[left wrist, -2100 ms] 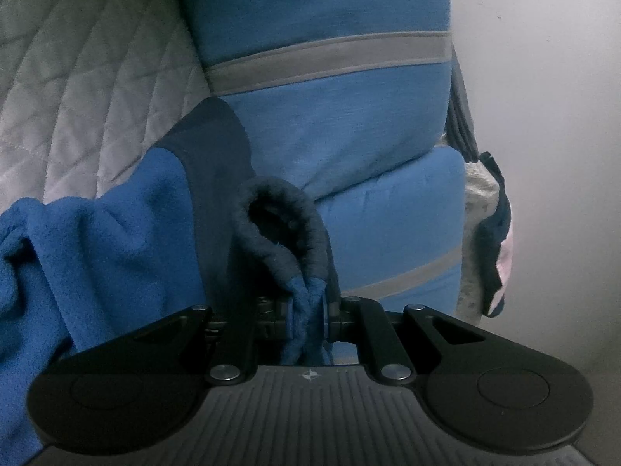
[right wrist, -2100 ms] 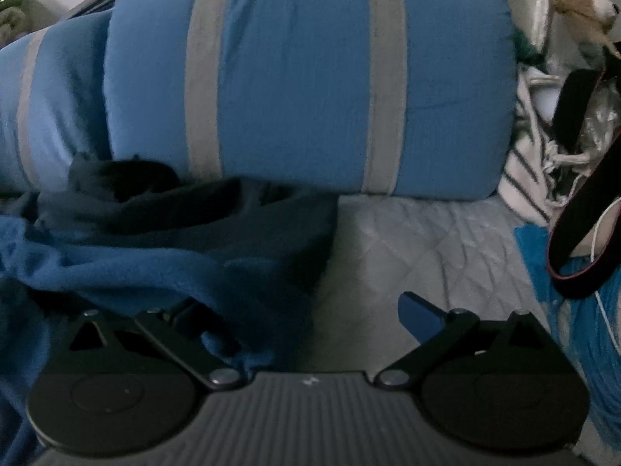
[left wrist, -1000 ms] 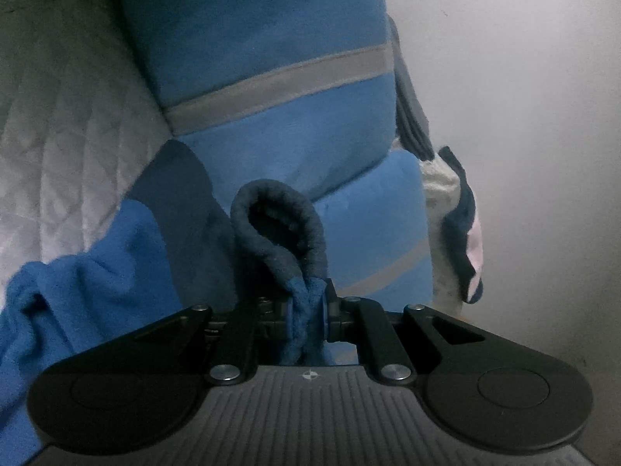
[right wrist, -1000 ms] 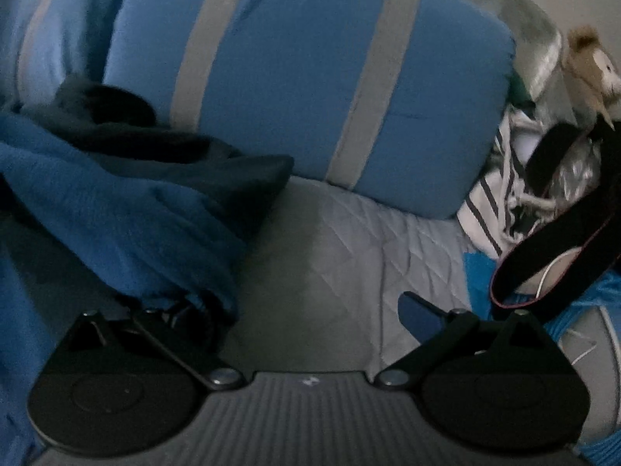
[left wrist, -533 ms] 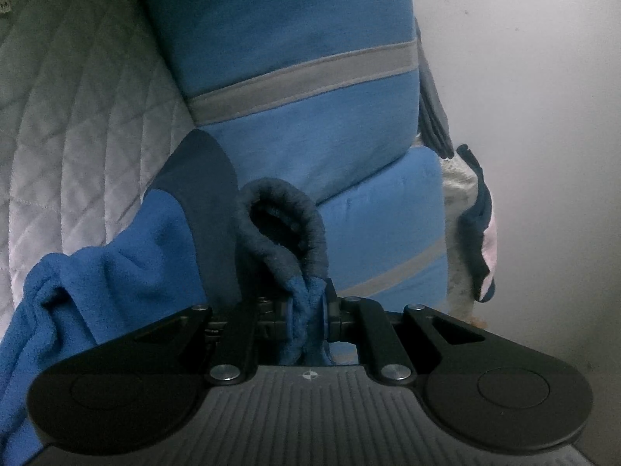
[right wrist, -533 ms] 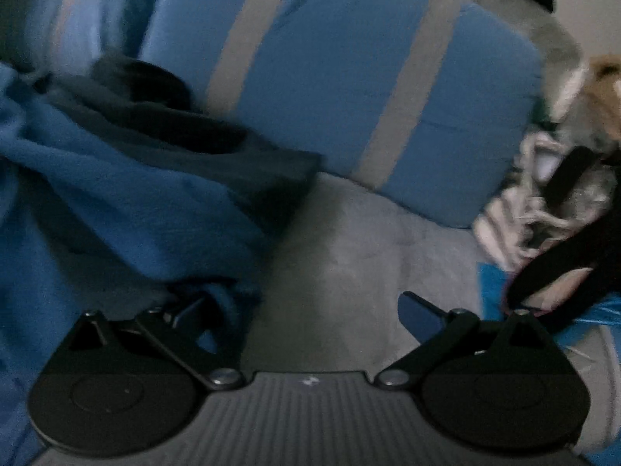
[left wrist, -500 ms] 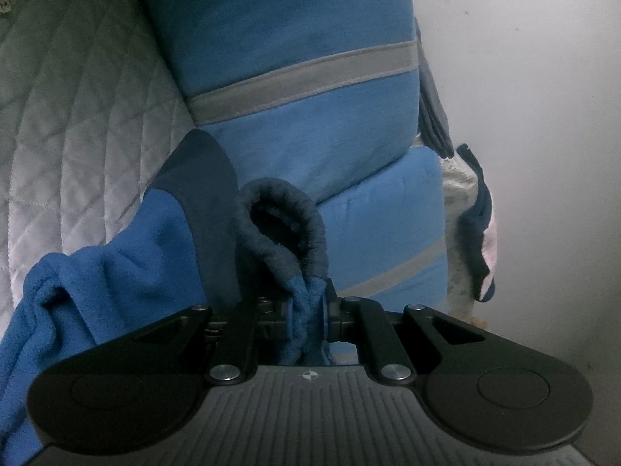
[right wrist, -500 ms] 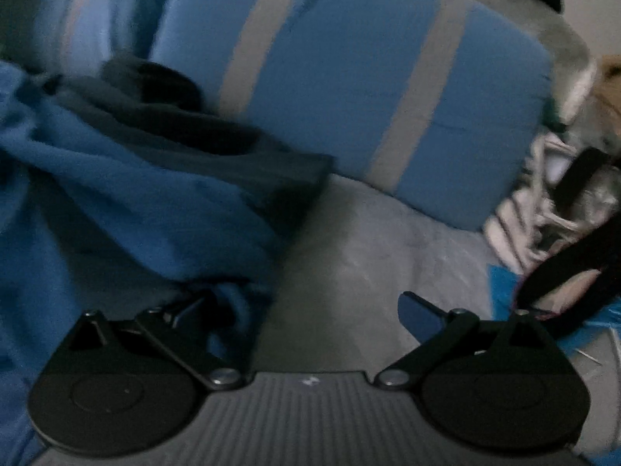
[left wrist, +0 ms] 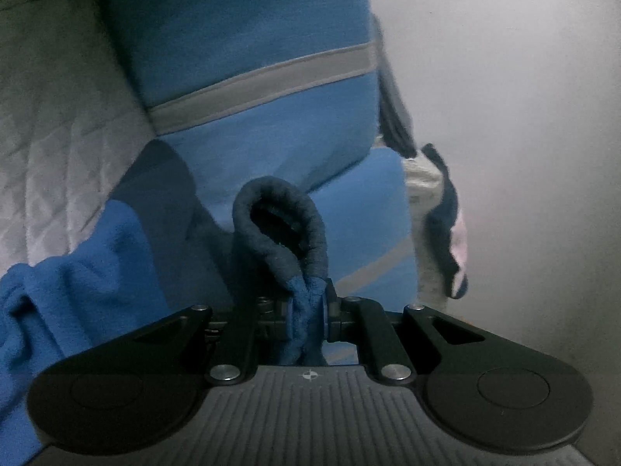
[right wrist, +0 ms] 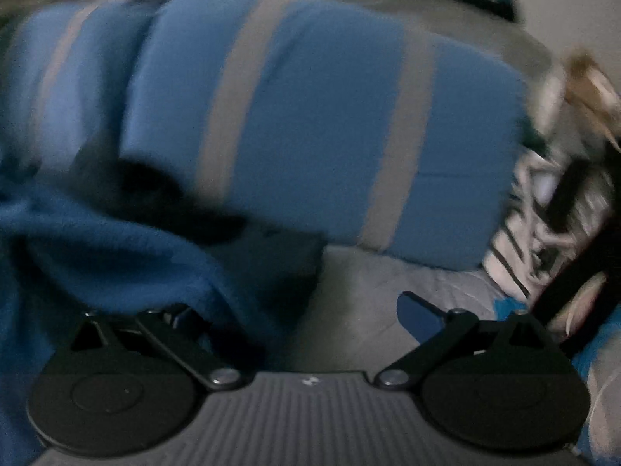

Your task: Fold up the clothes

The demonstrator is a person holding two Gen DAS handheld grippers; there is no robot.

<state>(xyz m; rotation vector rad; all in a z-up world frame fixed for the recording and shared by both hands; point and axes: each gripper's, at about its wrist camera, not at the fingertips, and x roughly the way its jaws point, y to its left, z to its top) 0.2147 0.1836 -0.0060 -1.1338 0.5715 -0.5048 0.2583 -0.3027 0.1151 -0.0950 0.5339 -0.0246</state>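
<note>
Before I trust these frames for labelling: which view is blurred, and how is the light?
Left wrist view: dim, fairly sharp; the dark cuff pinched in the left gripper reads clearly. Right wrist view: motion-smeared; the striped blue pillow streaks, the right gripper stays crisp.

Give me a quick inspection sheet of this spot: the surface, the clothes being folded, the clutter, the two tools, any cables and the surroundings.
Surface: grey quilted cover, partly under the garment.
Job's things: blue fleece garment with dark trim, crumpled; its dark cuff loops up ahead of the left tool.
Clutter: blue cushions with grey stripes; striped cloth, black strap and a blurred tan soft toy at right.
Grippers: left tool shut on the fleece near the cuff; right tool open, fleece draped over its left finger.
Cables: nothing seen for certain.
Surroundings: pale wall; dim light, right view blurred.
</note>
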